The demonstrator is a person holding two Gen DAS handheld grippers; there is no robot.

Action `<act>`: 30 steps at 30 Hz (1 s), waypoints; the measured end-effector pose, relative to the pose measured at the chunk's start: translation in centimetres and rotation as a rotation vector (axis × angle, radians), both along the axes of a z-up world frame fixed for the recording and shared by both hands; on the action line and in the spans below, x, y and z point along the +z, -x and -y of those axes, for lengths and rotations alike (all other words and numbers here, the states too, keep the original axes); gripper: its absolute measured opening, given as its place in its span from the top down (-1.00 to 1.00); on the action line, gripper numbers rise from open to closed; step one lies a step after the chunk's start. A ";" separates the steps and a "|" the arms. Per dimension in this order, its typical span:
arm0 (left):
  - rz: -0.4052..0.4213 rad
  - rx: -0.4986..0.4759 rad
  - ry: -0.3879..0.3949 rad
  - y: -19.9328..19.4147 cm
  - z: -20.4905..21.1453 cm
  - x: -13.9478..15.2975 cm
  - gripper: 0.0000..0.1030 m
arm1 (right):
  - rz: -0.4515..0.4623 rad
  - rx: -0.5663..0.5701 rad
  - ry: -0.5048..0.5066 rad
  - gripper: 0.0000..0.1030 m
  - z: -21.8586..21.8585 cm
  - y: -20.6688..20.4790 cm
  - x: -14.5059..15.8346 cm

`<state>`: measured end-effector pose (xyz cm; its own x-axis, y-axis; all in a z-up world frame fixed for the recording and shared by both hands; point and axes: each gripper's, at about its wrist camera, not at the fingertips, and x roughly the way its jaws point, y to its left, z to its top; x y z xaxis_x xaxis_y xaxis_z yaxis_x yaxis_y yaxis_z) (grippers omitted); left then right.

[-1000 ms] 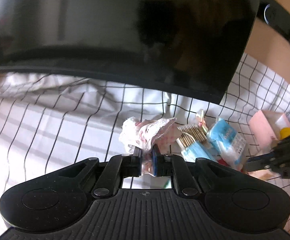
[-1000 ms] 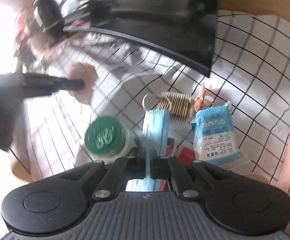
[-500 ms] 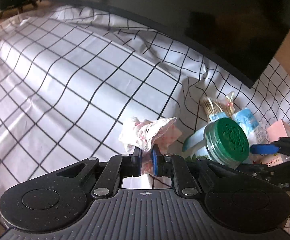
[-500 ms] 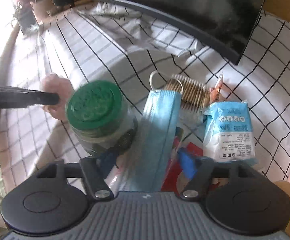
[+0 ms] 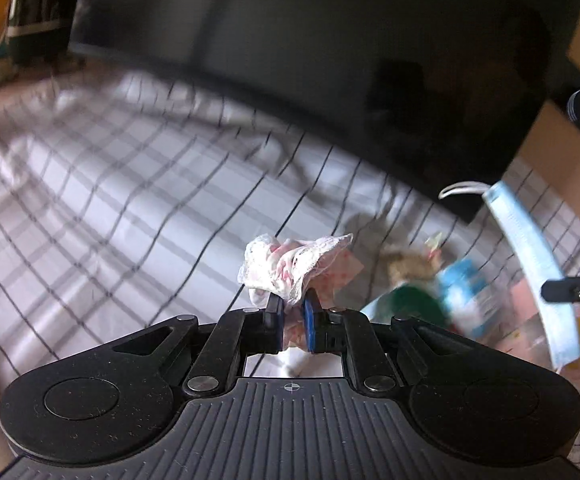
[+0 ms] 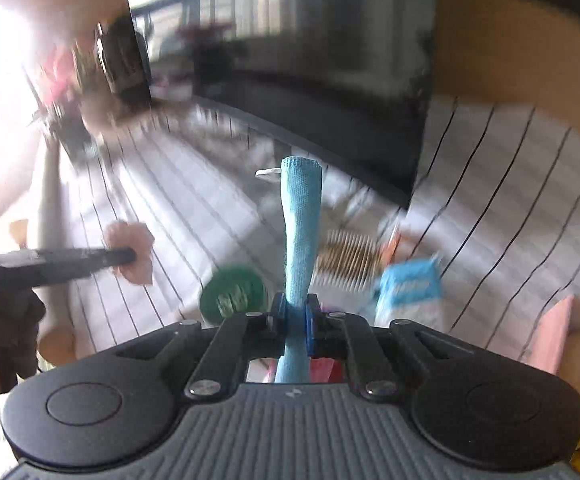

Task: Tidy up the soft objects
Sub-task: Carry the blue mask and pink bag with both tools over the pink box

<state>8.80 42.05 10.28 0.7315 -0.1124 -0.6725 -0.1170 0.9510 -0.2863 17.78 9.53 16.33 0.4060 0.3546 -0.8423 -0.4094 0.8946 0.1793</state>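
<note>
L gripper (image 5: 291,307) pinches lace cloth (image 5: 294,264) — R gripper (image 6: 294,308) clamps face mask (image 6: 300,232).

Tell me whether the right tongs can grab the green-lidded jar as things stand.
Probably not yet. The right tongs are shut on the blue mask, so they have no free grip. The jar itself lies just ahead and left of them on the checked cloth, nothing covering it; dropping the mask first should open the way.

A home, it seems. A checked cloth (image 5: 129,200) covers the table under a big dark screen (image 5: 330,60). Small household packets (image 6: 410,284) lie scattered there.
</note>
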 end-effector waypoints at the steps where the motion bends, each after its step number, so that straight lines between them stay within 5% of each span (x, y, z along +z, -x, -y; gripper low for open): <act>1: 0.018 -0.009 -0.005 0.0 0.6 1.2 0.76 | 0.027 -0.007 -0.013 0.83 0.6 0.4 1.3; 8: 0.148 -0.173 -0.034 -0.5 8.1 7.6 0.76 | 0.169 -0.098 -0.043 0.83 6.0 3.2 7.1; 13: 0.155 -0.309 -0.017 -1.6 15.3 8.0 0.76 | 0.282 -0.195 0.005 0.83 11.3 5.9 9.7; 19: 0.106 -0.500 0.065 -3.8 25.4 5.7 0.76 | 0.366 -0.381 0.070 0.82 19.7 9.1 10.9; 24: 0.026 -0.646 0.089 -6.1 35.3 1.9 0.76 | 0.394 -0.546 0.144 0.82 25.2 10.6 8.8; 30: -0.021 -0.663 0.102 -10.1 42.5 -2.4 0.62 | 0.326 -0.691 0.096 0.82 30.3 10.7 4.4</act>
